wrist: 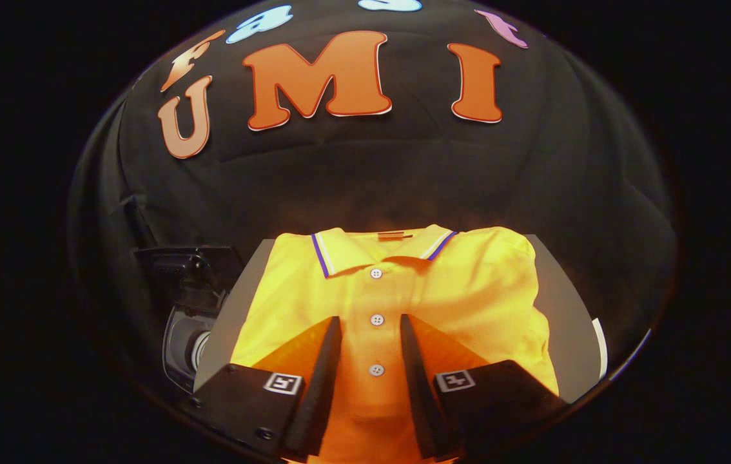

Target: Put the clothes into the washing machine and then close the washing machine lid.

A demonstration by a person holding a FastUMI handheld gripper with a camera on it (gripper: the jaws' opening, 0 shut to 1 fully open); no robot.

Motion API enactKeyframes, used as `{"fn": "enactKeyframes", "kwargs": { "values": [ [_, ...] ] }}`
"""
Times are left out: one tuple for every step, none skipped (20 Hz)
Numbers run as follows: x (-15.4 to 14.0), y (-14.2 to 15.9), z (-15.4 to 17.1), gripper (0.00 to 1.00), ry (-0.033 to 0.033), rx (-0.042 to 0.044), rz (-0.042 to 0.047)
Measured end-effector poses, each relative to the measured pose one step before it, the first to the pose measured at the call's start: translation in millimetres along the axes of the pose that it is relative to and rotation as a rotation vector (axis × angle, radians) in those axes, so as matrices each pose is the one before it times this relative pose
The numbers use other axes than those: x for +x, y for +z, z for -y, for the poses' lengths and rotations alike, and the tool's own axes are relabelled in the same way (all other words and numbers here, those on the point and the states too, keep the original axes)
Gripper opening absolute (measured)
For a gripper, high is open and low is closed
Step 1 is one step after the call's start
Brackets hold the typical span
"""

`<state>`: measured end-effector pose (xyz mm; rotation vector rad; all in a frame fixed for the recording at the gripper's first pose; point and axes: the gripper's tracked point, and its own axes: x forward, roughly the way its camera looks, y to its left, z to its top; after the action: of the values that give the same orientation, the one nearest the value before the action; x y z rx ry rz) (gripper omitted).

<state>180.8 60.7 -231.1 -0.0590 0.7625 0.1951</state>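
Shirt (398,290) under parted tongs (370,328)

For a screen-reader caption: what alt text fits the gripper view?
A folded yellow polo shirt lies on a grey surface, with the open gripper poised above its buttoned placket, fingers either side. A dark washing machine sits beside the surface.

Black cloth wall (365,174) behind, creased and slightly sagging, curving round both sides of booth. Grey table top (565,303) below it, flat, matte (bare strips visible at both sides). Pale edge strip along table's right rim. Surroundings beyond table dark. Light warm, falling from front onto table centre, fading quickly toward cloth.
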Motion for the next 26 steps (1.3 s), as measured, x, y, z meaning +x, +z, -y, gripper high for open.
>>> {"fn": "enactKeyframes", "kwargs": {
  "values": [
    [-0.07,0.15,-0.07,0.58,-0.00062,-0.00542,-0.01290],
    [-1.73,-1.11,-3.14,0.55,0.00811,0.02293,-0.00893],
    [0.05,-0.35,-2.66,0.37,0.00875,0.03505,-0.00671],
    [-1.61,0.87,-0.54,0.27,0.00570,0.01719,0.00599],
    [-1.64,0.85,0.89,0.13,0.00214,0.01630,0.00992],
    [2.32,0.83,-0.13,0.09,0.00472,0.00972,0.01461],
    [-0.58,1.27,-0.86,0.09,0.00643,0.01087,0.03402],
    [-4.63,0.06,-1.69,0.08,0.01069,0.02729,0.03358],
    [-10.25,4.78,-3.62,0.08,0.02618,0.02817,0.03722],
    [-4.44,5.82,-1.76,0.08,0.01898,0.04246,0.04951],
    [-6.72,5.77,-6.77,0.08,0.02129,0.03697,0.05022],
    [-10.00,5.96,-10.38,0.08,0.02974,0.02006,0.05030],
    [-9.09,11.21,-11.52,0.08,0.03103,0.00530,0.07418],
    [-10.71,12.60,-11.07,0.08,0.03114,-0.01157,0.06410],
    [-7.73,16.35,-14.58,0.08,0.02899,-0.01675,0.05947],
    [-3.57,14.14,-12.48,0.08,0.01712,-0.02175,0.04505],
    [-1.14,11.04,-12.40,0.08,0.02168,-0.02237,0.02344],
    [-11.85,7.75,-10.27,0.08,0.02032,-0.01631,0.01744],
    [-7.81,12.88,-16.81,0.08,0.02744,-0.00427,0.01582],
    [-9.89,12.12,-18.95,0.08,0.02163,-0.00811,0.01558],
    [-2.20,12.08,-13.19,0.08,0.01080,-0.01656,0.01900],
    [-3.82,9.72,-8.95,0.08,0.00515,-0.01656,0.01937],
    [-1.34,8.44,-13.46,0.08,0.02029,-0.00944,0.00983],
    [-3.61,8.81,-15.61,0.07,0.02705,-0.00304,0.01081],
    [1.86,9.35,-17.36,0.07,0.02620,-0.00649,0.00960],
    [2.80,9.91,-15.20,0.07,0.02873,-0.01320,0.01201]
  ]
}}
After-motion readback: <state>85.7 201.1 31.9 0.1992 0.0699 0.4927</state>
